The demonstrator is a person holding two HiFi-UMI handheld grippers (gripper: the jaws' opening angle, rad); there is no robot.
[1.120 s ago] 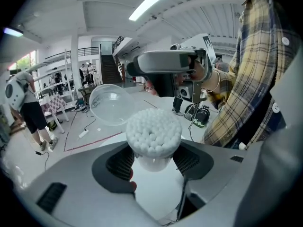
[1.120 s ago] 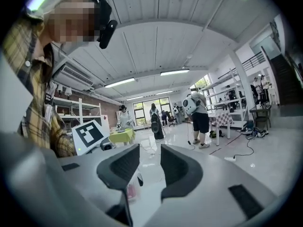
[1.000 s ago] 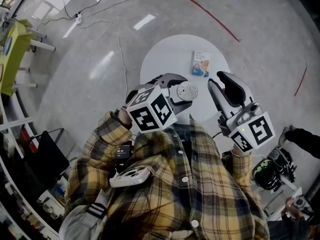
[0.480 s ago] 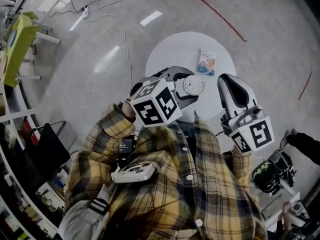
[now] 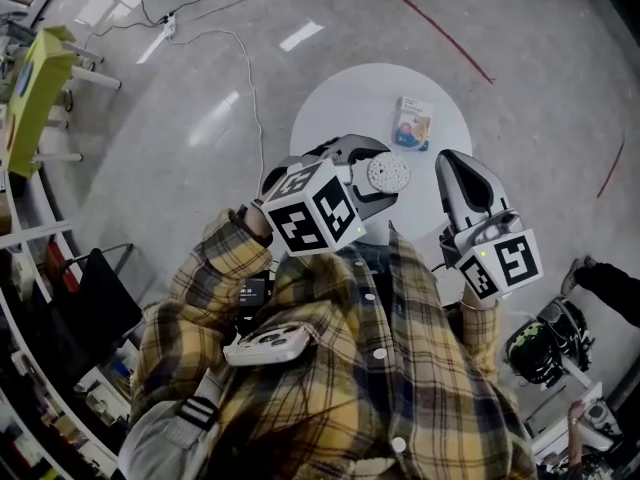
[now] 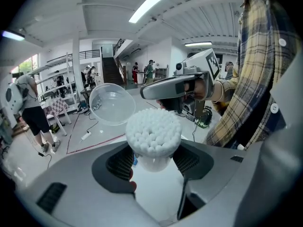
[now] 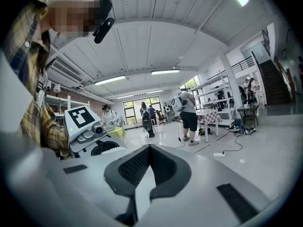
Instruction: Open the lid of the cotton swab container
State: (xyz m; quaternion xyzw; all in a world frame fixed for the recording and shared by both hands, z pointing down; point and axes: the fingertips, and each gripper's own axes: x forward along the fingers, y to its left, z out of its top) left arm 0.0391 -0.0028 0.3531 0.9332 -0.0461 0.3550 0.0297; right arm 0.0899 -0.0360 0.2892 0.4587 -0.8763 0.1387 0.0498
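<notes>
The swab container, likely light, thin-walled and slippery, hangs over the near edge of the counter, held low on its body by the wide-set jaws of the left gripper, with its lid flipped open to the left, while the right gripper, whose jaws have just been closing, is shut and empty.

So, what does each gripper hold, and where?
Left gripper: cotton swab container, by its body below the swab tips. Right gripper: just closed on nothing.

Cotton swab container between the jaws of the left gripper, above the desk. Lid off to its left. Packet on desk, beyond container.
</notes>
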